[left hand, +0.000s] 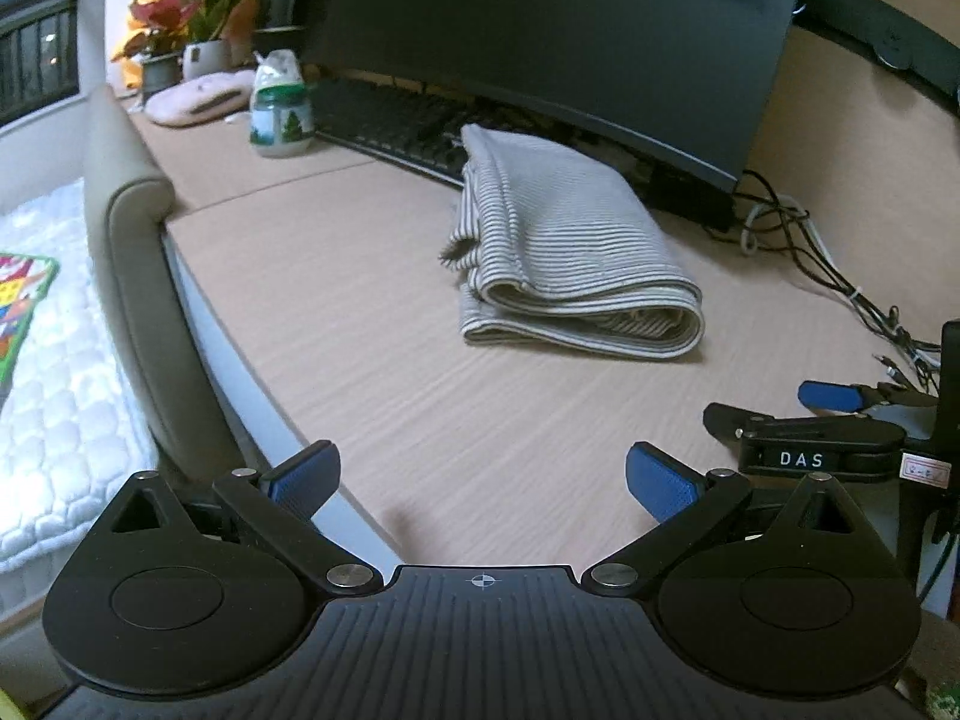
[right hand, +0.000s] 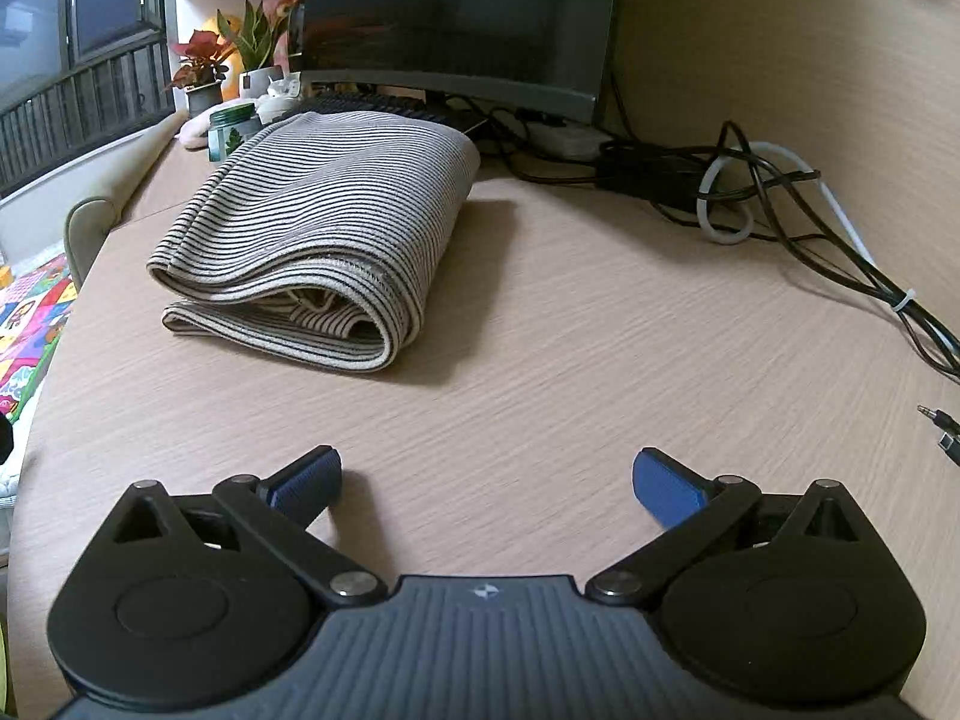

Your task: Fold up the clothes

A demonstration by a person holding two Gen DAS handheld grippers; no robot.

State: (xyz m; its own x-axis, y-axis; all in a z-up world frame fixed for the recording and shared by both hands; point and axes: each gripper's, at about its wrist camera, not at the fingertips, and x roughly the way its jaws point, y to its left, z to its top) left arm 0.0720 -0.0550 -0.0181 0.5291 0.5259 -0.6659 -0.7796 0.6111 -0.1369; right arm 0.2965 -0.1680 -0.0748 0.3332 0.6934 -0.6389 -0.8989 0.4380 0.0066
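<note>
Hovering with my left gripper [left hand: 480, 480] and right gripper [right hand: 486, 483] spread empty, I judge the folded striped garment [right hand: 324, 222] at eleven o'clock finished.

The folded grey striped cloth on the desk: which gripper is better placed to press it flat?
Probably the right gripper: the folded grey striped cloth lies nearer ahead of it. The left gripper sits farther back, at the wooden desk edge. Both are open.

And there it lies, the striped garment [left hand: 564, 240], grey-and-cream with thin dark lines, folded into a thick, layered bundle flat on the bench [left hand: 360, 360]. Its rounded fold and stacked hems face the left tool [left hand: 480, 480], sitting well ahead of it, nothing touching. From the right tool [right hand: 486, 480], it's ahead and off to the left.
</note>
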